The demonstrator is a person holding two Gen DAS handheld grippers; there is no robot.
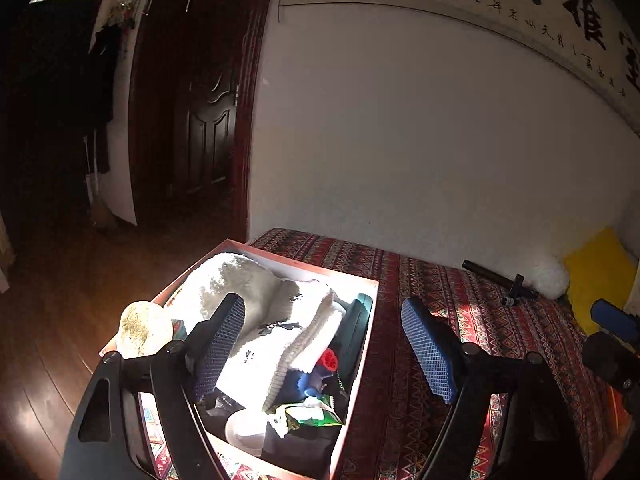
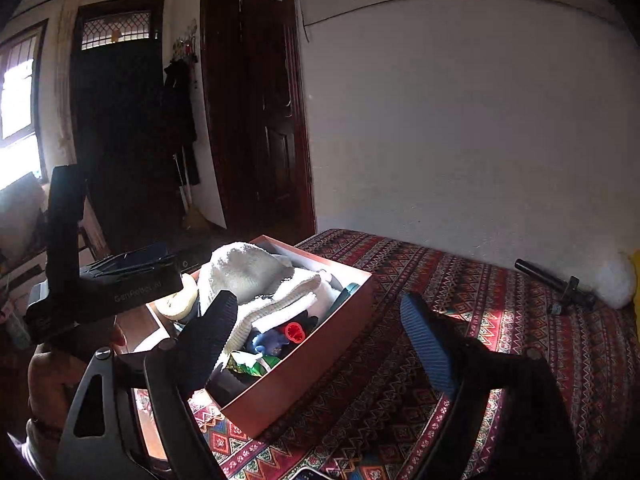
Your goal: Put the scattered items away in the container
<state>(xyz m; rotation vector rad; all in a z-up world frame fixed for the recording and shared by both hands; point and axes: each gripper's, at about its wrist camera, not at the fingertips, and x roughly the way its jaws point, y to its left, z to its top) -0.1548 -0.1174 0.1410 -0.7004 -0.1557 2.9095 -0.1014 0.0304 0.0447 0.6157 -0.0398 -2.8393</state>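
The left gripper (image 1: 324, 348) stands wide with nothing between its blue-padded fingers (image 1: 430, 348), hovering over the near part of the orange box (image 1: 362, 364); the right gripper (image 2: 320, 340) gapes just as wide and empty, the box's long side below its gap. Inside the box lie a white knitted garment (image 1: 276, 320), a red cap (image 1: 329, 359) and a green packet (image 1: 310, 416). Beyond, to the right on the patterned bedspread (image 2: 500, 332), a black tool (image 2: 556, 284) rests beside a white cushion (image 2: 616, 280).
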